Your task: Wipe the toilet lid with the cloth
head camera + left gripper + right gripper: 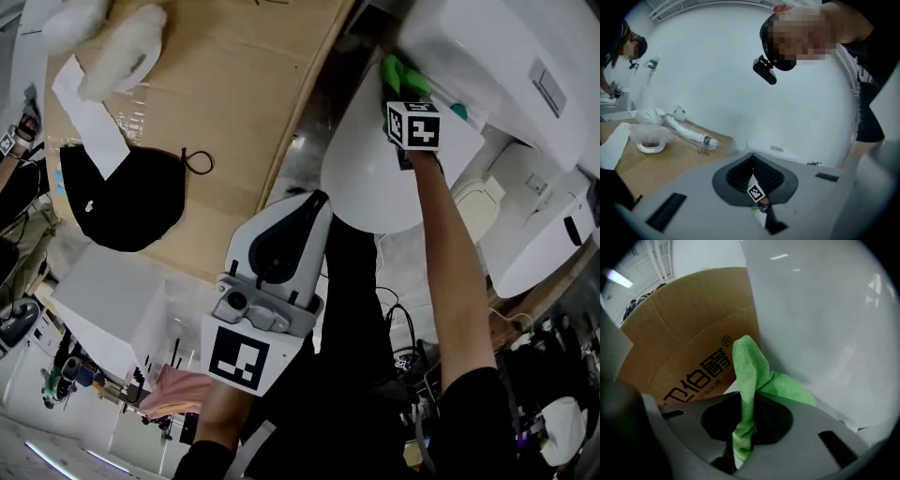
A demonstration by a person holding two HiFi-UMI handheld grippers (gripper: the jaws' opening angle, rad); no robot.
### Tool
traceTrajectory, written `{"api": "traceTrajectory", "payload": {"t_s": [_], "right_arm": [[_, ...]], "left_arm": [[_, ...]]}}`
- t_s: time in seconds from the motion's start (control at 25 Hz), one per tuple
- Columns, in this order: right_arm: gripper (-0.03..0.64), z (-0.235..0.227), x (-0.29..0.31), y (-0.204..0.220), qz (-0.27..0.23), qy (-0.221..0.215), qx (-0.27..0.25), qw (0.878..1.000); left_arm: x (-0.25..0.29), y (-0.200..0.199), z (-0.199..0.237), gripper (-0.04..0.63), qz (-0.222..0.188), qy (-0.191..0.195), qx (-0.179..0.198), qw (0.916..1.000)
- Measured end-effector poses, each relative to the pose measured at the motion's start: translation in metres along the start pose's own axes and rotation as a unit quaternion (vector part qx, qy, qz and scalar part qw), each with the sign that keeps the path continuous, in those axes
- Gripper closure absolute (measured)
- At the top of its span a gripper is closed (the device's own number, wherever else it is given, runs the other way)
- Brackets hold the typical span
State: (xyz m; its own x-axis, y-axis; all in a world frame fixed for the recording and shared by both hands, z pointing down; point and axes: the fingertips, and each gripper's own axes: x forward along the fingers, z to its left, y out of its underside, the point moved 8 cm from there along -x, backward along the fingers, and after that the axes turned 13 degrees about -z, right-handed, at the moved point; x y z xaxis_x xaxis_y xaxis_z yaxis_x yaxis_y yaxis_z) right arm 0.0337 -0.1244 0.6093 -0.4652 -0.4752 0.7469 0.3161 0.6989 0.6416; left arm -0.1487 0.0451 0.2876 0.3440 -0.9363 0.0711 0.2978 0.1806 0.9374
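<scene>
head view: the right gripper point(401, 97) sits in the upper right of the frame, clenched on a green cloth point(403, 77). it presses the cloth against the top end of the white toilet lid point(366, 183), close to the tank point(487, 56). the left gripper point(277, 249) hangs at lower centre, well apart from the toilet. cardboard point(234, 84) covers the upper left.

left gripper view: the left gripper point(752, 174) points up toward a plain white wall, away from the toilet. its jaws are pressed together with nothing between them. cardboard point(670, 161) lies at the lower left.

right gripper view: the right gripper point(743, 439) grasps the cloth point(749, 373) in a pinched fold. one flap stands upright at centre, and the rest bunches to the right against the glossy lid point(820, 333). printed cardboard point(684, 345) stands at the left.

progress, as a judgement: wiping looks under way, with the cloth touching the lid at its tank end. most of the lid's broad oval lies uncovered below the cloth. no streaks or damp marks show, so how much is already wiped cannot be told. passes down the rest of the lid likely remain.
</scene>
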Motion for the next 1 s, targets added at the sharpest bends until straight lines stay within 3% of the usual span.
{"api": "traceTrajectory", "payload": {"t_s": [0.2,0.4,0.6,1.0], "right_arm": [[0.566,0.02,0.008,-0.001,0.021,-0.061,-0.072,0.995],[0.566,0.057,0.014,0.012,0.058,-0.122,-0.141,0.981],[0.566,0.086,0.012,0.036,0.05,-0.142,-0.201,0.968],[0.566,0.128,-0.01,0.08,0.052,-0.165,-0.245,0.954]], "left_arm": [[-0.004,-0.004,0.001,0.594,-0.004,-0.003,0.001,1.0],[-0.014,-0.004,0.006,0.594,-0.002,-0.003,0.002,1.0],[-0.026,-0.007,0.011,0.594,-0.004,-0.004,0.001,1.0],[-0.061,-0.011,0.011,0.594,-0.002,0.018,0.001,0.9998]]}}
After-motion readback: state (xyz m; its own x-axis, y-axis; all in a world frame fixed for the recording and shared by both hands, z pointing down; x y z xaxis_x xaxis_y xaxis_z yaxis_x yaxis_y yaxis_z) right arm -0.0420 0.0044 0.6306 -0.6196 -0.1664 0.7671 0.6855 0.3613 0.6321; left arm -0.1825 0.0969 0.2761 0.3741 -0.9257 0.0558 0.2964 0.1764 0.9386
